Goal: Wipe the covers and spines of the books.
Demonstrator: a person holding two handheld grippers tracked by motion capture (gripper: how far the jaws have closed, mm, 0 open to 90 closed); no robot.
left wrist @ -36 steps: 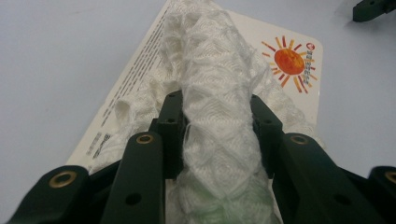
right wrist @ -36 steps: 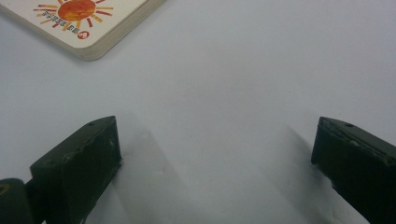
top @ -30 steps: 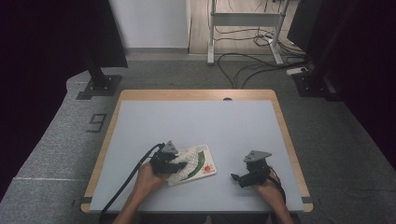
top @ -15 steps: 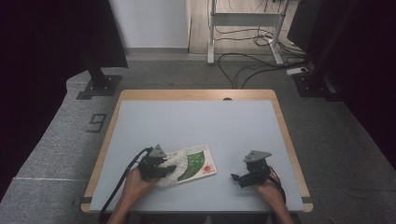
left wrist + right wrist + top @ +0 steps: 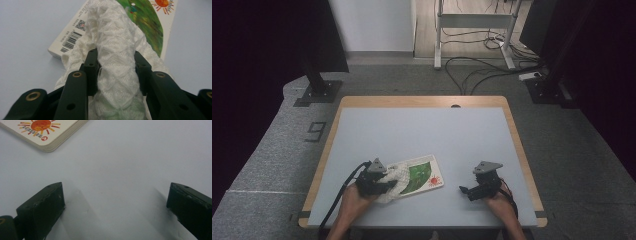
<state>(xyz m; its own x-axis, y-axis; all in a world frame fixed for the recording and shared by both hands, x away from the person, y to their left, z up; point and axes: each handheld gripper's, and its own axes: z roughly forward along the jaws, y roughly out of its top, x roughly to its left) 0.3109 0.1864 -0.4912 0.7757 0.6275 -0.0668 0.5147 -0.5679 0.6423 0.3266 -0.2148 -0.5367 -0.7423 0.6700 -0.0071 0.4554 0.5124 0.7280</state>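
The left gripper (image 5: pixel 379 184) is clamped on a bunched fold of white cloth (image 5: pixel 117 65), both pads pressing into the fabric from either side. The cloth is a woven material with a raised diamond pattern and frayed threads at its near edge; its lower end runs out of the bottom of the left gripper view, and the gripper body covers part of it in the high view. The cloth lies draped over the near-left part of a book (image 5: pixel 424 174), which rests flat on the near-left area of the grey table (image 5: pixel 422 130). The book is a thick board type with rounded corners and stacked pages visible at its edge; its cover carries a green shape, an orange sun and a barcode panel, with the printed text too small to read. The right gripper (image 5: pixel 113 202) rests on the bare table surface, well apart from the book, jaws spread wide with nothing between them; its pads are matte black and scuffed.
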